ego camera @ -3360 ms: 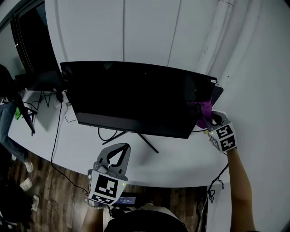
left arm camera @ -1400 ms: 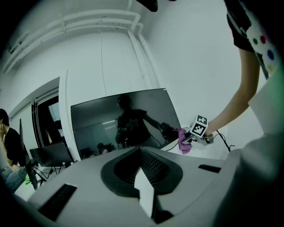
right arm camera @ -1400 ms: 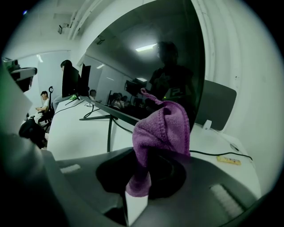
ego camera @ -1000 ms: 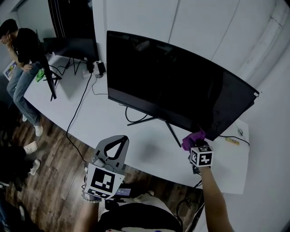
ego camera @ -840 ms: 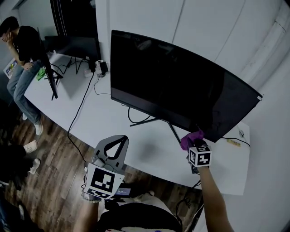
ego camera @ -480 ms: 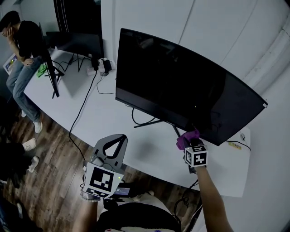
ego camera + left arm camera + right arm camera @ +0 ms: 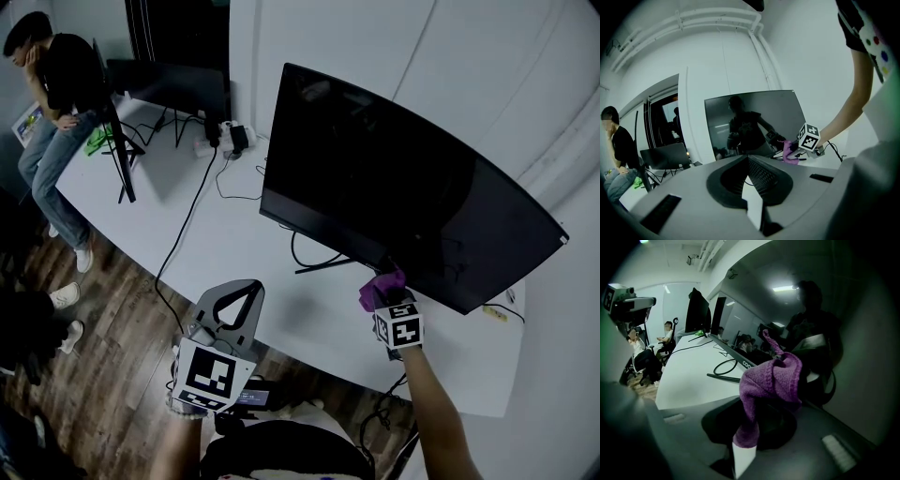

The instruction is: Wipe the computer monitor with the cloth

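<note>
Purple cloth (image 7: 379,285) is clamped in the right gripper (image 7: 386,296), bunched up at the monitor's (image 7: 394,178) lower edge, beside its stand. The left gripper (image 7: 246,291) hovers at the desk's (image 7: 202,248) near edge, jaws together, empty.

Your head camera looks steeply down from above onto the tabletop (image 7: 244,253). It takes in the whole monitor (image 7: 403,197), with your left claw (image 7: 248,289) and right claw (image 7: 382,292) low in the picture. The left claw's camera sits low and well back, facing the screen almost head-on. The right claw's camera sits just beside the monitor's lower edge and looks along the screen and down the tabletop, with the cloth (image 7: 771,378) close before the lens. Head and left views both catch the right claw. All three share monitor and tabletop.
</note>
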The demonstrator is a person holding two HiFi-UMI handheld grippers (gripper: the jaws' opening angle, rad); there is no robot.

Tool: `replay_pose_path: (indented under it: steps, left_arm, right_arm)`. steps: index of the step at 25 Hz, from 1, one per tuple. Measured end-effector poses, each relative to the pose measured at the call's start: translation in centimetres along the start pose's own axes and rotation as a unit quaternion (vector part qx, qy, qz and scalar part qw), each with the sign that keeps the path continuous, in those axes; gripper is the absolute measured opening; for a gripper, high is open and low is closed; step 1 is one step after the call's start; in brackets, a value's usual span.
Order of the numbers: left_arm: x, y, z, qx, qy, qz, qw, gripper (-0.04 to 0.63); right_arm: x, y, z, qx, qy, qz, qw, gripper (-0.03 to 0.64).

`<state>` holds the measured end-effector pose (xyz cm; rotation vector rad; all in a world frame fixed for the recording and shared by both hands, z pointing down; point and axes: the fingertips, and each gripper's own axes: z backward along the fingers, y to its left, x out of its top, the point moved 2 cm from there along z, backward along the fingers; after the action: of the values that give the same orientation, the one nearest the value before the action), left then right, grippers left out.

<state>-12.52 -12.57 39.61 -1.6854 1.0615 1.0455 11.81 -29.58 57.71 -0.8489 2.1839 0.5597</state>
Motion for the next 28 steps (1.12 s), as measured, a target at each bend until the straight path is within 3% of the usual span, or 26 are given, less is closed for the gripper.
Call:
replay_pose_path:
  steps: [28]
  left_arm:
    - [-5.5, 9.8, 3.4, 0.061, 0.025, 0.032, 0.9973, 0.005]
  right_arm:
    - [11.9, 15.7, -10.7, 0.108, -0.016, 0.127, 0.986, 0.067]
